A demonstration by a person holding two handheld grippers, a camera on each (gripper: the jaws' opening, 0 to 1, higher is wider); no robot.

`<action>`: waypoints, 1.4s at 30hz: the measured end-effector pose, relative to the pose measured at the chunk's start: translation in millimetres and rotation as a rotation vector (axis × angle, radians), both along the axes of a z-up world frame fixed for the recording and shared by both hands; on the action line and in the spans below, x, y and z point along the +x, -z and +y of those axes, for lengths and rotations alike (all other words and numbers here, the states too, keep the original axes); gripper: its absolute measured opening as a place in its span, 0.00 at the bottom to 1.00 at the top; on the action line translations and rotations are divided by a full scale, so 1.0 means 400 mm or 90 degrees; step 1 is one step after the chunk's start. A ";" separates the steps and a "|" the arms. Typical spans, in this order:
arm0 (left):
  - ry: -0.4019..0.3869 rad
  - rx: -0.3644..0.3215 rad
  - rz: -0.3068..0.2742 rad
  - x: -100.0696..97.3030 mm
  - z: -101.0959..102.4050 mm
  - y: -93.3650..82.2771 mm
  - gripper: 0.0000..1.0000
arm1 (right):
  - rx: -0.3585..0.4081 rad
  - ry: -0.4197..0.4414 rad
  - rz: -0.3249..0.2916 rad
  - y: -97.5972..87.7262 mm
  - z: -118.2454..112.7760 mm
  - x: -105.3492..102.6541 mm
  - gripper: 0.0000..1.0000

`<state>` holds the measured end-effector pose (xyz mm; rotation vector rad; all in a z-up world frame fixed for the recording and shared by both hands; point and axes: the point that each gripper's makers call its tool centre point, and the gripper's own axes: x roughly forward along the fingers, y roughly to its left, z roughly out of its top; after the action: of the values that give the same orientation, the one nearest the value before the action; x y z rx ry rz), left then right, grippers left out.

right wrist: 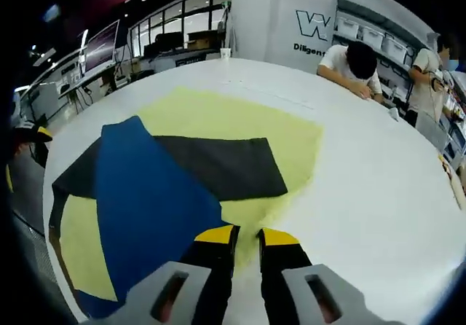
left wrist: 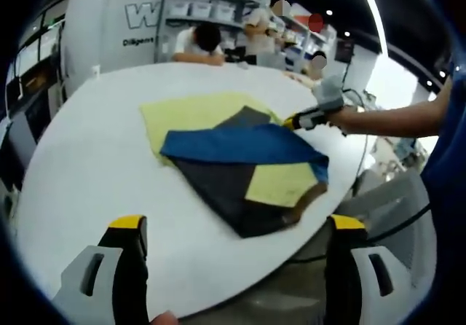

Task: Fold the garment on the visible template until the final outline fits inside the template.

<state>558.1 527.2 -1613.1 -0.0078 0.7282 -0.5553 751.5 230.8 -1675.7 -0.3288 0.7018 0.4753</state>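
Note:
A blue and dark grey garment (left wrist: 240,150) (right wrist: 145,194) lies folded over a yellow template (left wrist: 189,110) (right wrist: 218,114) on a white round table (left wrist: 95,165) (right wrist: 378,194). One dark grey part (right wrist: 226,166) lies flat across the template's middle, and the blue part crosses it. The garment's near end hangs past the template toward the table edge. My left gripper (left wrist: 237,226) is wide open above the near table edge, short of the garment. My right gripper (right wrist: 247,236) (left wrist: 300,121) has its jaws close together at the template's border beside the blue part, with nothing seen between them.
A person (left wrist: 200,42) (right wrist: 355,66) leans on the table's far side, and others stand near shelves with bins (left wrist: 218,8). A person's arm (left wrist: 393,119) reaches in from the right, holding the right gripper. Desks with monitors (right wrist: 102,44) stand beyond the table.

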 end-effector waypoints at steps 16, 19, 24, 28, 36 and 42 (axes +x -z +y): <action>0.003 0.001 0.003 0.003 -0.007 0.001 0.97 | 0.289 0.191 0.045 -0.001 -0.055 -0.005 0.00; 0.003 0.001 0.002 0.004 -0.007 -0.001 0.97 | 0.267 0.189 0.042 -0.002 -0.059 -0.006 0.00; 0.006 0.004 0.002 0.005 -0.006 -0.002 0.97 | 0.219 0.179 -0.003 -0.029 -0.072 0.001 0.15; 0.005 0.001 0.003 0.004 -0.008 0.000 0.97 | 0.208 0.073 -0.077 -0.106 -0.025 -0.029 0.09; 0.014 -0.002 0.006 0.000 -0.027 0.011 0.97 | 0.104 -0.058 -0.031 -0.016 0.051 -0.126 0.00; 0.021 0.001 0.003 -0.003 -0.031 0.012 0.96 | 0.100 -0.026 -0.020 0.015 0.035 -0.128 0.00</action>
<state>556.9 515.0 -1617.7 0.0045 0.7352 -0.5869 700.3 244.7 -1681.6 -0.2023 0.6246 0.5596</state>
